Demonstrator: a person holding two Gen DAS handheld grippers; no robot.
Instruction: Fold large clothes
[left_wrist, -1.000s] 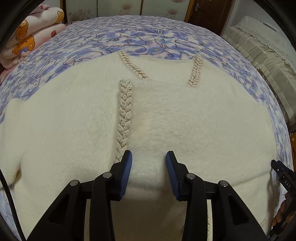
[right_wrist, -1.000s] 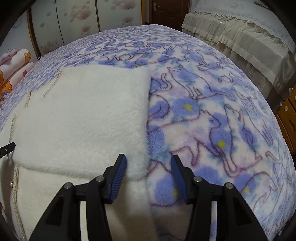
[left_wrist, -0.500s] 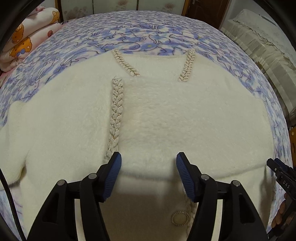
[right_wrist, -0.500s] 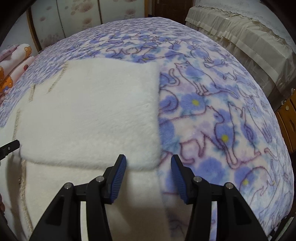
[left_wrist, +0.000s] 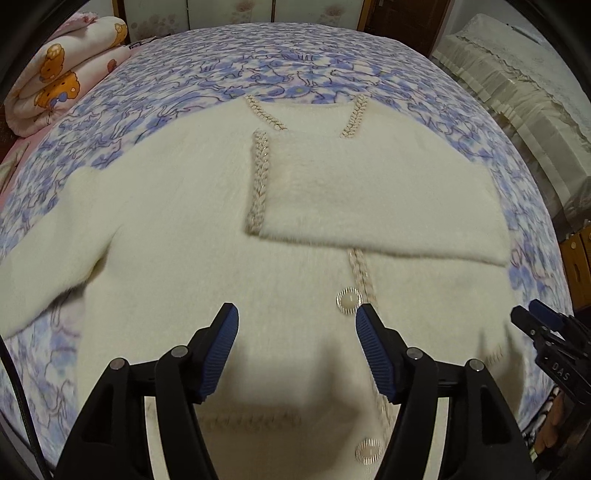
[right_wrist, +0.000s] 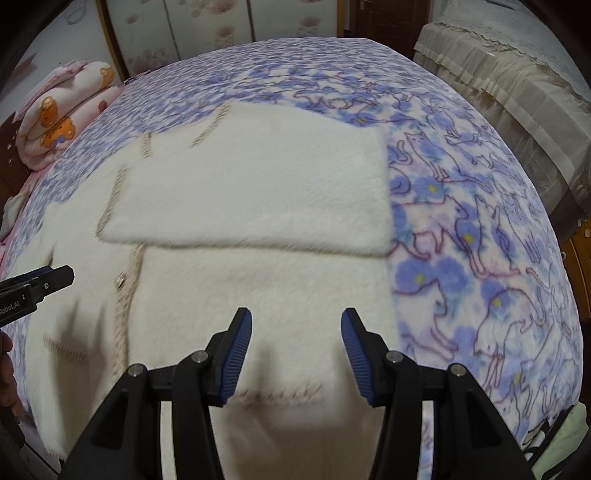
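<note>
A cream fuzzy cardigan (left_wrist: 177, 229) lies flat on the cat-print blanket (left_wrist: 280, 74), neckline far, hem near; one sleeve (left_wrist: 376, 206) is folded across its chest. The left gripper (left_wrist: 295, 345) is opening, nothing between its jaws; the right gripper (right_wrist: 295, 349) hangs apart, empty.

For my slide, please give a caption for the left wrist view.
Left gripper opening, empty, above a cream cardigan with one sleeve folded across.

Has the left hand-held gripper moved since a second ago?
Yes. The left hand-held gripper pulled back from the folded sleeve toward the cardigan's buttons, jaws opening, empty.
</note>
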